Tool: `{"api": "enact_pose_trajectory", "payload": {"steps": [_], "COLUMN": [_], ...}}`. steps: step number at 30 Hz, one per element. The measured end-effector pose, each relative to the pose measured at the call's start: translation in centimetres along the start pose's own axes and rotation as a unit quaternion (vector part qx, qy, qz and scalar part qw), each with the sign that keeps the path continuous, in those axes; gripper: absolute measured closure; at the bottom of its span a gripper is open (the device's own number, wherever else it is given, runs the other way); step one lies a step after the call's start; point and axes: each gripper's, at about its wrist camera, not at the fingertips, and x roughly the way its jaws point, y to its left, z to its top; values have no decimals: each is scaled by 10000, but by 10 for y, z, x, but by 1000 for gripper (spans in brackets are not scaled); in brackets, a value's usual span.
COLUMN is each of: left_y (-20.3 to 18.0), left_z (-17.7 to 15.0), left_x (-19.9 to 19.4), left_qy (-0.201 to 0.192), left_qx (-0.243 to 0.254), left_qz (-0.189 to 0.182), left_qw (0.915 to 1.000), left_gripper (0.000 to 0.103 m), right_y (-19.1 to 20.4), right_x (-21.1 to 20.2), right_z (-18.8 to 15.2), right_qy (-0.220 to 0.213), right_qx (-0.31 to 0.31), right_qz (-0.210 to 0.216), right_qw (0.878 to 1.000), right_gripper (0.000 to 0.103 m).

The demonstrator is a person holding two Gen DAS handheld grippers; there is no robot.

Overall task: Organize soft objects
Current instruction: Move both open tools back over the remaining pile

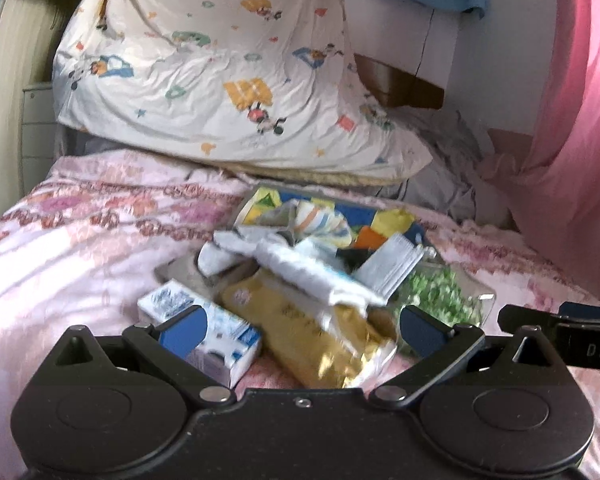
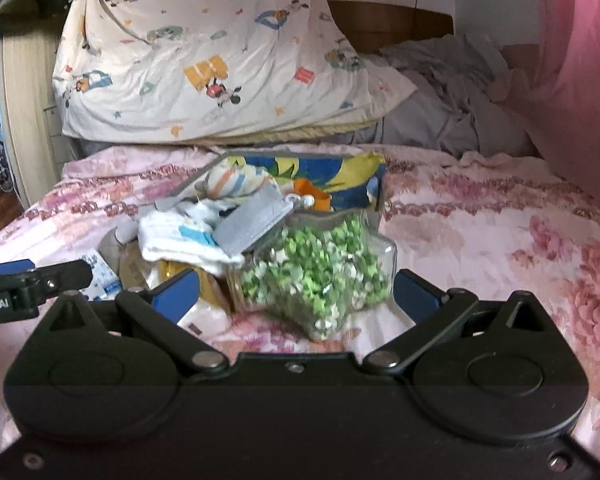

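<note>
**Pile of soft stuff on the bed, both grippers wide open**

While both tools hang just short of it, the heap in the middle of the pink floral bedspread (image 2: 480, 240) is what matters here. On top lies a crumpled white cloth with pale blue patches (image 2: 180, 240), and right behind it a striped orange-and-blue fabric bundle (image 2: 232, 182) leaning on a bright blue, yellow and green patterned fabric piece (image 2: 332, 178). A flat grey ribbed pouch (image 2: 252, 224) rests tilted across the cloth. Touching that is a clear star-shaped jar full of green and white folded bits (image 2: 320, 276), standing on the bedspread at the right of the pile. On the left side there's a shiny gold foil packet (image 1: 320, 336) and a small white-and-blue carton box (image 1: 204, 328) lying flat beside it.

The left gripper (image 1: 300, 326) has its blue-padded fingers spread, with the box and gold packet between them but nothing pinched. The right gripper (image 2: 296, 290) is spread too, the jar sitting in the gap, not touched.

Behind the pile a big cream duvet with cartoon prints (image 1: 220, 72) is heaped up, grey bedding (image 2: 452, 96) crumpled to its right, a pink curtain (image 2: 580, 60) hanging at the far right, and a brown wooden headboard (image 2: 388, 20) against a white wall.
</note>
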Motion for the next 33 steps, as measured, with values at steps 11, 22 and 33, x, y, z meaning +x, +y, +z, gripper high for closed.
{"api": "enact_pose_trajectory", "payload": {"steps": [11, 22, 33], "left_y": [8, 15, 24], "left_z": [-16, -24, -27], "left_x": [4, 5, 7], "left_qy": [307, 477, 566], "left_qx": [-52, -50, -101], "left_qz": [284, 477, 649], "left_qw": [9991, 9977, 9962], "left_gripper": [1, 1, 1], "right_y": [4, 19, 31], "right_x": [14, 20, 30], "right_z": [-24, -33, -37], "right_qy": [367, 574, 673], "right_qx": [-72, -323, -561], "right_qz": [51, 284, 498], "right_qw": [9993, 9974, 9949], "right_gripper": [1, 1, 1]}}
